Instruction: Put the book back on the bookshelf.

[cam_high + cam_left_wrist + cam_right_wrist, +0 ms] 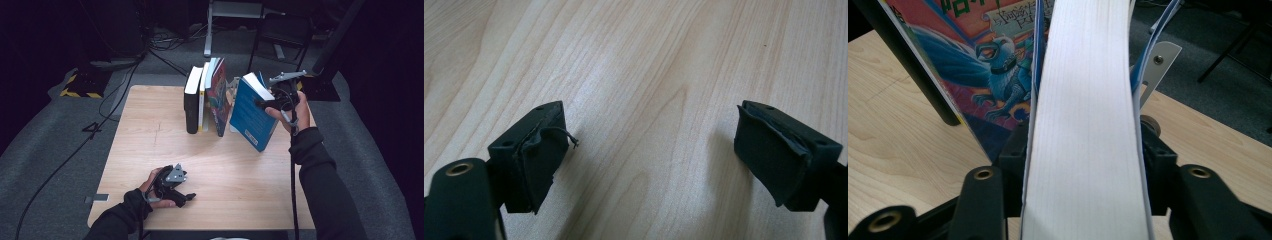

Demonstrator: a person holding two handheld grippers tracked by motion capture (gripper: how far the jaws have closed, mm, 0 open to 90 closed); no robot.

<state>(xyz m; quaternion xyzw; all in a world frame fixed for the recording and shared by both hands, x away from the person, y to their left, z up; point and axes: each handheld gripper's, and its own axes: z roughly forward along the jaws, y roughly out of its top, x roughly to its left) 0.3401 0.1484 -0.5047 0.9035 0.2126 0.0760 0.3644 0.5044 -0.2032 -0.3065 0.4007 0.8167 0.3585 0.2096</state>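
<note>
My right gripper grips the blue book by its page edge, tilted leftward just right of the standing row of books at the table's far side; left gripper rests open, near edge, well apart.

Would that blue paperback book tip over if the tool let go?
Probably: the blue paperback book leans steeply, gripped by the right tool across its white page edges. Its thin covers look bendy, and likely slippery.

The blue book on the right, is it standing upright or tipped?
Tipped. The blue book leans away from the upright row, its top between the right gripper's fingers.
</note>
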